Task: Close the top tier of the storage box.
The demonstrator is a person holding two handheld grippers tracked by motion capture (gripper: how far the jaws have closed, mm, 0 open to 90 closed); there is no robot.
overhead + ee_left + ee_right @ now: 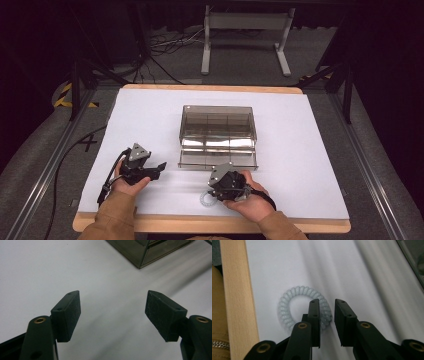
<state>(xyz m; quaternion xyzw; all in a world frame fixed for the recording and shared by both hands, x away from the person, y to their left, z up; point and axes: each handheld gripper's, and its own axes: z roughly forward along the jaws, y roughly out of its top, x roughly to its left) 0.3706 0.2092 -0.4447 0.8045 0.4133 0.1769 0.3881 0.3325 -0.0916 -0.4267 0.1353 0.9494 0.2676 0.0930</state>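
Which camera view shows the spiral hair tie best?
The right gripper view: the pale spiral hair tie lies close and sharp on the white table, partly behind the right gripper. The high view shows a small pale ring.

1. The smoky clear drawer box (218, 131) stands mid-counter (310, 165), its lower drawer pulled out toward the person and blocking a straight forward reach.
2. Bare white counter lies left and right of the box.
3. The left gripper (113, 312), jaws wide apart, has bare surface ahead.
4. A coiled hair tie (287, 312) lies under the right gripper (327, 305), near the counter's front edge.
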